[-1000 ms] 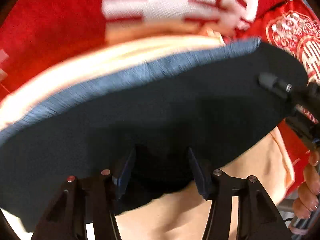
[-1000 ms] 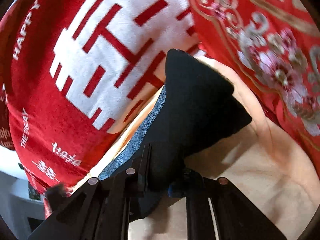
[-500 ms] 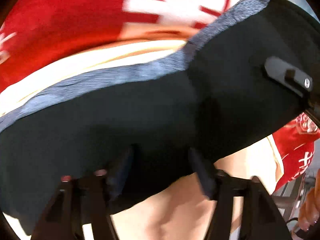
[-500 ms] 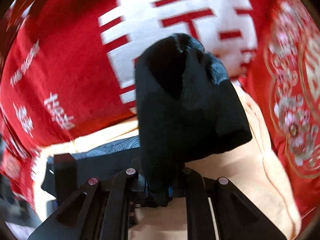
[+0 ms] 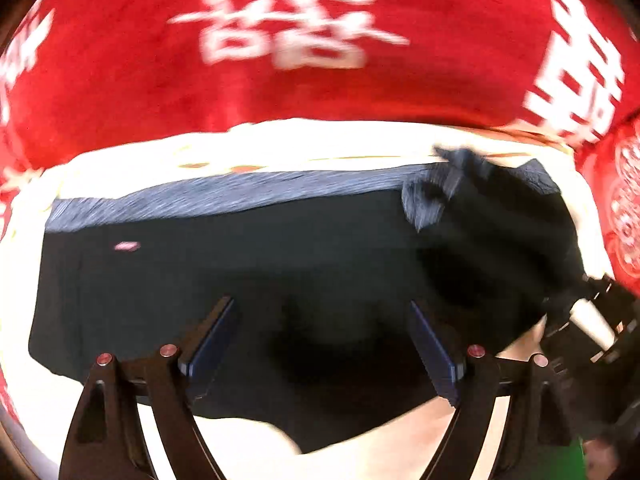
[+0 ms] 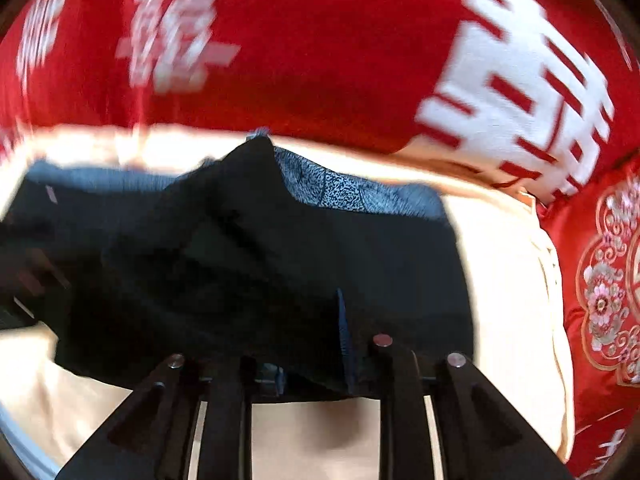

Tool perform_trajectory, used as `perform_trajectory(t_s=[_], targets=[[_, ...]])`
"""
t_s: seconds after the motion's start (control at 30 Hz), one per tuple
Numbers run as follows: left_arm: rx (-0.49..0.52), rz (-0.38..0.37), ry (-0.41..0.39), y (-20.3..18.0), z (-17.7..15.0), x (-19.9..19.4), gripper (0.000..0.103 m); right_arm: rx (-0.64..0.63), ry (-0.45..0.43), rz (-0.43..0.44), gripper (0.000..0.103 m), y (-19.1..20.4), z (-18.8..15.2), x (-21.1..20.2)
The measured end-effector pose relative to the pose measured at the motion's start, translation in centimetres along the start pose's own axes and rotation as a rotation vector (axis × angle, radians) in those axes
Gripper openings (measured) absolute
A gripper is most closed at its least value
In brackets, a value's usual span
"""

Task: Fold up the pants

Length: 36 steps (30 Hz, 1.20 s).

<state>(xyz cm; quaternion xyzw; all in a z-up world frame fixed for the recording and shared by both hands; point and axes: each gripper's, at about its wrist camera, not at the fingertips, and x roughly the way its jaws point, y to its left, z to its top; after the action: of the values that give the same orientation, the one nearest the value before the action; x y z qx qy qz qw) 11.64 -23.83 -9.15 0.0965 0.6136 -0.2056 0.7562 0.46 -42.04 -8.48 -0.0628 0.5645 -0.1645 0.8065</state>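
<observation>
With the pants point(image 5: 248, 280) lying doubled on the cream sheet point(image 5: 280, 144), the left gripper point(image 5: 320, 344) hangs released above them, jaws just widened, and the right gripper point(image 6: 312, 364) loosens to drop its corner.

The left gripper point(image 5: 324, 344) is seen above the black pants point(image 5: 256, 276), its jaws spread wide after just opening, with no cloth pinched between them. The pants are laid flat on a cream sheet point(image 5: 280, 144), a grey waistband point(image 5: 240, 194) along the far edge. At right, the right gripper point(image 5: 588, 320) meets a bunched fold. A red blanket point(image 5: 320, 88) lies beyond.
</observation>
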Motion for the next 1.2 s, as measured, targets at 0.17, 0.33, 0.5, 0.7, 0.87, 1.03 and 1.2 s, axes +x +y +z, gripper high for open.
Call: perform_trajectory(t_s=[0.17,0.33,0.5,0.7,0.87,1.03,1.2], targets=[[0.003,0.023,-0.001,3.1,0.0,0.3,0.086,-0.166,0.000,-0.188,0.043,5.5,-1.8,1.0],[0.018,-0.022,-0.015,3.1,0.4,-1.6,0.086,-0.212,-0.026,-0.091,0.051,6.2,-3.2,-2.9],[0.120,-0.227,0.011,-0.8,2.1,-1.9,0.086,-0.069,-0.007,0.065,0.055,1.3,-5.2,-6.5],[0.164,-0.342,0.049,-6.0,3.3,0.4,0.086,0.076,0.070,0.103,0.055,-3.0,-7.0,-6.5],[0.120,-0.361,0.098,-7.2,3.8,3.0,0.070,0.155,0.101,0.139,0.055,-5.0,-8.0,-5.7],[0.123,-0.429,0.162,-8.1,4.0,3.6,0.005,0.208,0.121,0.183,0.048,-5.9,-8.6,-5.6],[0.151,-0.454,0.113,-7.8,3.7,1.1,0.005,0.250,0.119,0.220,0.047,-8.7,-8.3,-5.8]])
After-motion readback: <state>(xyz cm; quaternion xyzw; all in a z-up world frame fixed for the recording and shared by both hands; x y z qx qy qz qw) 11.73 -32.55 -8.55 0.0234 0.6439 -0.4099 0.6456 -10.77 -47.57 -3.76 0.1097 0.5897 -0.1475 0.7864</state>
